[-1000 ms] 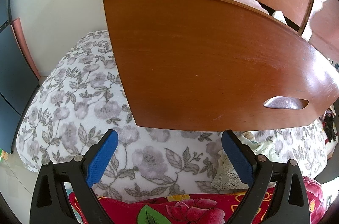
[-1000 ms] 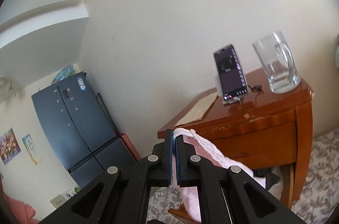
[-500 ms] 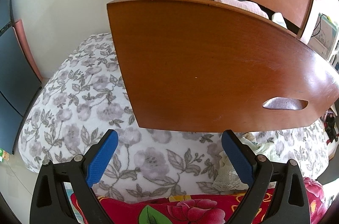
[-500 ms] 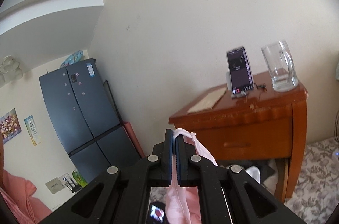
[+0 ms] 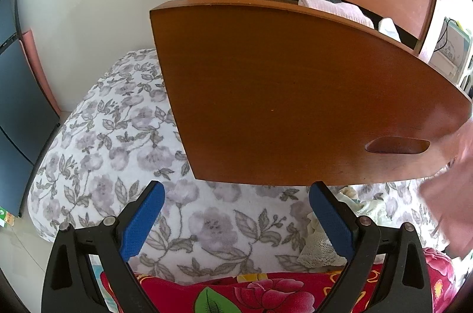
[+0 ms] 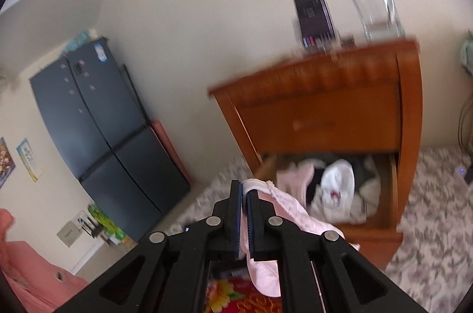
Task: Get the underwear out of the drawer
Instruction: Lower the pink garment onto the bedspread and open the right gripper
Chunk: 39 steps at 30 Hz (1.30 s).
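Observation:
My right gripper (image 6: 244,185) is shut on pale pink underwear (image 6: 289,206), which drapes over its right finger and hangs below the jaws. Beyond it, the wooden nightstand's lower drawer (image 6: 378,236) is pulled out, with white, pink and dark clothes (image 6: 337,188) heaped inside. In the left wrist view the drawer's front panel (image 5: 295,94) fills the middle. My left gripper (image 5: 236,191) hangs open just below it, over the bed, holding nothing. A pink blur (image 5: 452,194), seemingly the hanging underwear, shows at the right edge.
A floral bedspread (image 5: 118,135) lies under the drawer, with a lacy pale garment (image 5: 319,251) and a red flowered cloth (image 5: 266,295) near my left gripper. A phone (image 6: 314,14) and glass mug (image 6: 375,8) stand on the nightstand. A dark fridge (image 6: 97,129) stands at the left.
My right gripper has dropped and tipped down with the pink underwear; the open drawer now shows ahead. A pink blur entered the left view's right edge. The left gripper stayed still.

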Tool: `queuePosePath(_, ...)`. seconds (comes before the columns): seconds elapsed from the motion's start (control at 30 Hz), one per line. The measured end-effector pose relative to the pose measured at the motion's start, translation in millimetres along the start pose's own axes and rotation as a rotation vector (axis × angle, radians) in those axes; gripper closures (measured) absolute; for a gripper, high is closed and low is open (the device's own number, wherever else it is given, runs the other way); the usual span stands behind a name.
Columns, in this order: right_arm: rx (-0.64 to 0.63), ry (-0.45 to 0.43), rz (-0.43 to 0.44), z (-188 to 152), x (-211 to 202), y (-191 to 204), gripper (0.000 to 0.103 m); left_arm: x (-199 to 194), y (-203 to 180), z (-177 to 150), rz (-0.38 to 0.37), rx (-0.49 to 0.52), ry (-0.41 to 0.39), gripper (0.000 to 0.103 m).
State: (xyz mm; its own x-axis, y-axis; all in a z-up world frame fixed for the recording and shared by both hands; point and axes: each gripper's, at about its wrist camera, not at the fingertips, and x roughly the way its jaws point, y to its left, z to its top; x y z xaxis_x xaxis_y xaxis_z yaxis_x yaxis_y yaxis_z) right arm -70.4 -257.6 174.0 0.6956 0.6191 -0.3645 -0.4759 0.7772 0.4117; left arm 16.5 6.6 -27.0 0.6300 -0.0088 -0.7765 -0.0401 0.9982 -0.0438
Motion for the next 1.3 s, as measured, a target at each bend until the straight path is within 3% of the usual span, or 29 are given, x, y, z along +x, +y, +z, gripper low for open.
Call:
queuePosePath(0.27, 0.150, 0.170, -0.041, -50, 68, -41, 0.097, 0, 1, 0, -0.002, -0.003, -0.001, 0.005)
queuePosePath(0.67, 0.231, 0.358, -0.201, -105, 124, -87, 0.097, 1, 0, 0, 0.000, -0.002, -0.004, 0.005)
queuePosePath(0.9, 0.334, 0.515, -0.255, -143, 158, -114, 0.097, 1, 2, 0, -0.002, -0.005, -0.001, 0.005)
queuePosePath(1.3, 0.272, 0.590, -0.317, -153, 175, -102, 0.097, 2, 0, 1, -0.001, -0.001, 0.001, 0.005)
